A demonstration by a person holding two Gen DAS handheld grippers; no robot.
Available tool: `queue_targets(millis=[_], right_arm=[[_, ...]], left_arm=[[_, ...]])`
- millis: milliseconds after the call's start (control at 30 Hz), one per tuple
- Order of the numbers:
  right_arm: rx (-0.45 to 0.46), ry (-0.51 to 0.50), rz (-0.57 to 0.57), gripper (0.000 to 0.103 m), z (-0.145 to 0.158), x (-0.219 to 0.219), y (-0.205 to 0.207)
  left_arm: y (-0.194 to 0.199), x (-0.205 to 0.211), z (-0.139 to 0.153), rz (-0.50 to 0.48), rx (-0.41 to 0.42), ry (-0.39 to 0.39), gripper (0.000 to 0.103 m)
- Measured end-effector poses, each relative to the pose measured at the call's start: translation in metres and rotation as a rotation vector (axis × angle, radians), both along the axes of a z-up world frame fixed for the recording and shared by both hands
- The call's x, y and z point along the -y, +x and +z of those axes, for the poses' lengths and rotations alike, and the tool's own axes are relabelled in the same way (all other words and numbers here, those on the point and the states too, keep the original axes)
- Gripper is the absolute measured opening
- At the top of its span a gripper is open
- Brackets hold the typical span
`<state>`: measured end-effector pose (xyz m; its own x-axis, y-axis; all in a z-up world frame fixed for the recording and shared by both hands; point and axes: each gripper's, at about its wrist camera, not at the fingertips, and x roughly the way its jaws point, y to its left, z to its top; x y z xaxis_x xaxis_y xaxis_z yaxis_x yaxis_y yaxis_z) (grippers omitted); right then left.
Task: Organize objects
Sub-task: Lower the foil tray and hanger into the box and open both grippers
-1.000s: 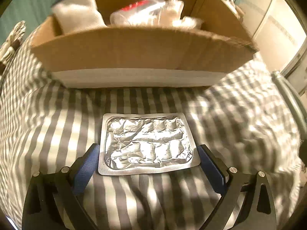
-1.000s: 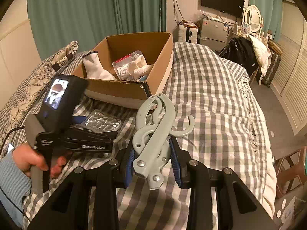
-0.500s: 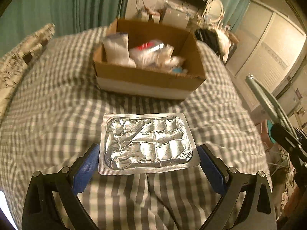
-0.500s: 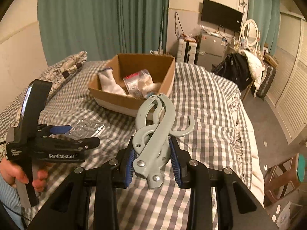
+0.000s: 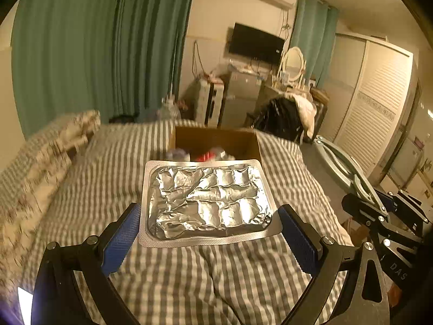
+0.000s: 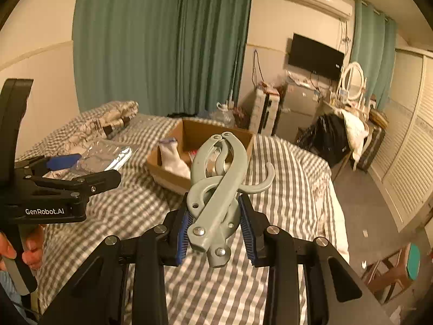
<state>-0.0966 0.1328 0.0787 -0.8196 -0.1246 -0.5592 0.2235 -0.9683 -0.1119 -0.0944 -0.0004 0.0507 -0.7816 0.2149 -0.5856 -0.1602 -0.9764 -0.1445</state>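
A crumpled silver foil blister pack (image 5: 208, 200) hangs in the air between the blue pads of my left gripper (image 5: 209, 212), which is shut on its side edges. A grey-green folded plastic hanger (image 6: 219, 178) with a hook stands up from my right gripper (image 6: 216, 212), shut on its lower end. Beyond both lies an open cardboard box (image 6: 167, 174) on the checked bed, with a white cloth and plastic bags inside. The right wrist view shows the left gripper (image 6: 89, 168) at the left with the blister pack (image 6: 108, 154). The hanger (image 5: 341, 168) shows at the left wrist view's right edge.
The grey-and-white checked bedspread (image 6: 292, 178) covers the bed; patterned pillows (image 6: 108, 119) lie at its far left. Green curtains, a wall television (image 6: 315, 57), a cluttered dresser and a louvred wardrobe (image 6: 406, 146) stand beyond. A person's hand (image 6: 29, 246) holds the left gripper's handle.
Both grippers have risen from the bed with the blister pack and the hanger still in them. The box now looks smaller and farther, and more of the room shows.
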Motion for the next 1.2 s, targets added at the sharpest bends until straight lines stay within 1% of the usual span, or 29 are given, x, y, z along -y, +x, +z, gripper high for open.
queue_targets(millis=[133, 233, 333, 433, 567, 733, 900, 1067, 1133, 1200], right_arm=[[-0.034, -0.012, 0.025, 0.033, 0.018, 0.003, -0.015], [-0.059, -0.018, 0.039, 0.033, 0.027, 0.003, -0.034], [-0.073, -0.028, 0.051, 0.033, 0.035, 0.002, -0.062], [-0.080, -0.048, 0.046, 0.033, 0.040, 0.001, -0.092], [-0.079, -0.073, 0.050, 0.033, 0.039, 0.002, -0.132], [-0.051, -0.088, 0.045, 0.033, 0.022, 0.003, -0.184], [-0.004, -0.101, 0.049, 0.033, -0.005, 0.001, -0.228], [0.047, -0.094, 0.038, 0.033, -0.037, -0.001, -0.268], [0.054, -0.106, 0.035, 0.033, -0.049, -0.001, -0.275], [0.047, -0.137, 0.030, 0.034, -0.060, -0.005, -0.283]], left_arm=[[-0.018, 0.000, 0.019, 0.010, -0.043, -0.012, 0.101], [-0.041, -0.002, 0.031, 0.024, -0.072, -0.030, 0.101], [-0.063, -0.004, 0.035, 0.033, -0.095, -0.054, 0.101], [-0.093, -0.006, 0.038, 0.049, -0.114, -0.079, 0.101], [-0.127, -0.008, 0.029, 0.059, -0.112, -0.086, 0.101], [-0.170, -0.010, 0.002, 0.075, -0.076, -0.094, 0.101], [-0.209, -0.010, -0.039, 0.083, -0.021, -0.117, 0.101], [-0.230, -0.011, -0.072, 0.071, 0.007, -0.116, 0.101], [-0.233, -0.012, -0.080, 0.052, 0.009, -0.109, 0.102], [-0.234, -0.014, -0.089, 0.040, 0.014, -0.121, 0.103]])
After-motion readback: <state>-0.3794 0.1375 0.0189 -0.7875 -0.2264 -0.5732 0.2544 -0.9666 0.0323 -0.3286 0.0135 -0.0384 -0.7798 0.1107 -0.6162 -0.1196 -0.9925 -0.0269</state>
